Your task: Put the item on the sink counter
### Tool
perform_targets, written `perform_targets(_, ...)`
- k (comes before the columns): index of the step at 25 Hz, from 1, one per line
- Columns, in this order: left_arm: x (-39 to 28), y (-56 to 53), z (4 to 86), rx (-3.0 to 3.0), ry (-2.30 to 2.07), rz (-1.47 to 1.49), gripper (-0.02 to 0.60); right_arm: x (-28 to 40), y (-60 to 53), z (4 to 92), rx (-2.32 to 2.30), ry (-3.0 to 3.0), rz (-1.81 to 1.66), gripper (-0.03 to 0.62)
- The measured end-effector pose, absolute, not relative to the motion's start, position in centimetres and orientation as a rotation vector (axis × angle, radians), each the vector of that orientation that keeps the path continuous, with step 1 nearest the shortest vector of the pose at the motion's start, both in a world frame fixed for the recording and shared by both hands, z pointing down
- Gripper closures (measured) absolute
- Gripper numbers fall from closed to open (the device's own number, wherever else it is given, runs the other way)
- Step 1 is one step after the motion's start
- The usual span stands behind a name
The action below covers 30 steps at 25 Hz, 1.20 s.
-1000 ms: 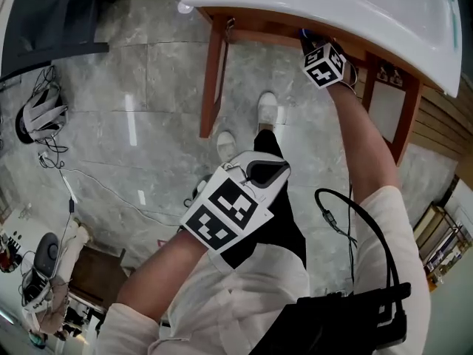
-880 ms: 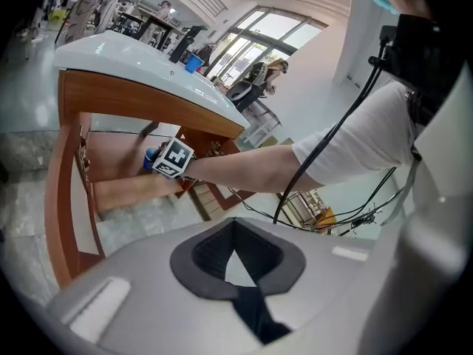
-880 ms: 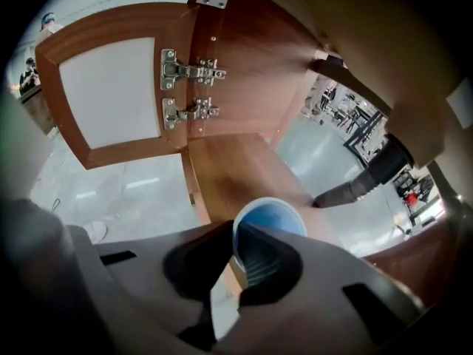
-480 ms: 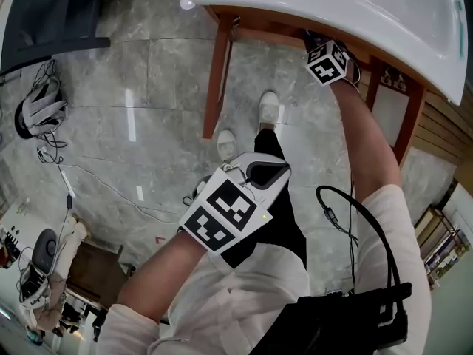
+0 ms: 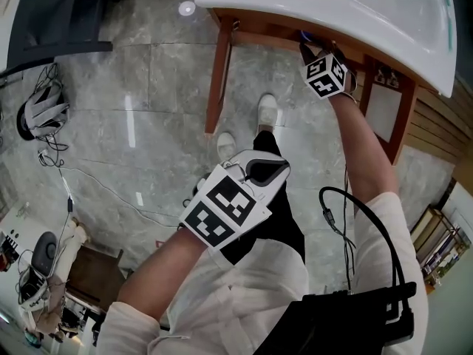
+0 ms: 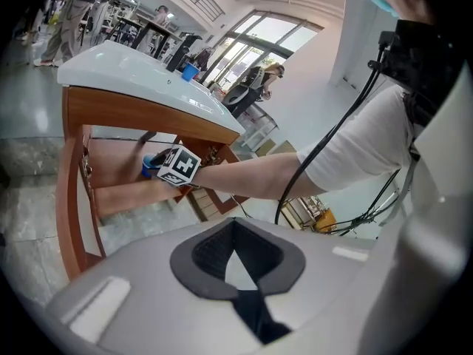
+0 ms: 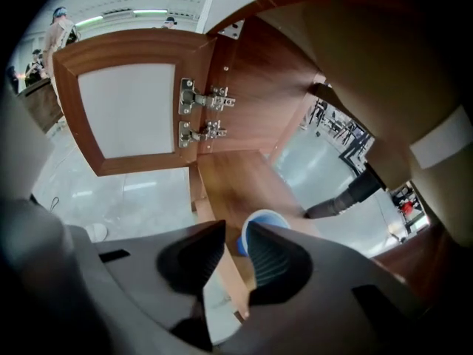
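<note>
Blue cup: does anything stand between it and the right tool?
Nothing visible does. The right tool has just been opening its jaws; the blue cup stands on the cabinet shelf just past their tips, not between the pads.

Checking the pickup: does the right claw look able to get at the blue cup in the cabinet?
Probably yes: the right claw, jaws just opened and empty, points at the blue cup on the shelf ahead, and the cabinet door stands open.
</note>
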<state>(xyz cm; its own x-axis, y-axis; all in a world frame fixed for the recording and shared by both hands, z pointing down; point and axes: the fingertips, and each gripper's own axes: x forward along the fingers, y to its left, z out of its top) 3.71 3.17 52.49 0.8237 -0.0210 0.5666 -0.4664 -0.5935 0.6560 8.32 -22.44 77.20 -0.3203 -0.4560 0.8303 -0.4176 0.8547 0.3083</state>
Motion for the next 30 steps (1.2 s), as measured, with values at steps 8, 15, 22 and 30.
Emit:
perform_targets(8, 3.3, 3.3, 48.6, 2.208, -0.346, 0.628, 0.575, 7.3, -18.2, 70.7, 0.706, -2.039, 0.044, 0.525)
perform_targets(15, 2.2, 5.4, 44.5, 2.295, -0.322, 0.636, 0.575, 6.0, -13.0, 62.3, 0.842, -2.149, 0.496, 0.589)
perform_targets(22, 0.2, 9.2, 40.5, 2.356, -0.276, 0.68, 0.575, 4.1, -5.2, 50.3, 0.918, -2.225, 0.76, 0.589)
perform_targets(30, 0.8, 13.1, 36.4, 2.402, -0.217, 0.737, 0.577, 7.7, 3.8, 41.2, 1.047, -2.241, 0.79, 0.589)
